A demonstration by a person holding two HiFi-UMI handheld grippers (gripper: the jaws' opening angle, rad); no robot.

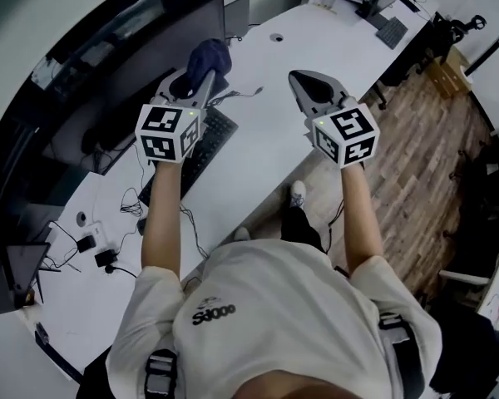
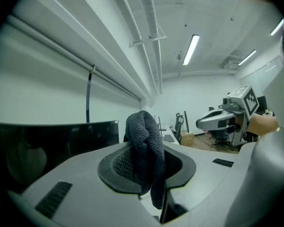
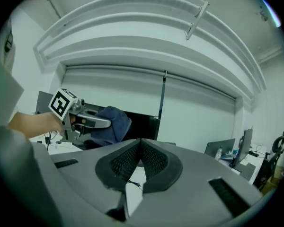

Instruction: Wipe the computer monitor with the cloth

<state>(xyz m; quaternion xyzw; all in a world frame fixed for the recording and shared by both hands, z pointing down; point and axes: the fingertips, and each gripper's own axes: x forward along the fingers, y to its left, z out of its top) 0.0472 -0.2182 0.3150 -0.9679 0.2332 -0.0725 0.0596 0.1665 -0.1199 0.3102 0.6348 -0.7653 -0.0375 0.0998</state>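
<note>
One cloth [image 1: 209, 56] clamped in left tool [image 1: 208, 80] | near monitor [image 1: 133, 81] | right tool [image 3: 141, 148] closed

I make out just one print: small dark lettering [image 1: 214, 314] on the white T-shirt [image 1: 291, 306], lower centre, seemingly "S1000", blurred.

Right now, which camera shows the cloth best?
The left gripper view: the cloth fills the centre, pinched in the left gripper. The right gripper view shows it small; the head view shows only its bunched top.
</note>
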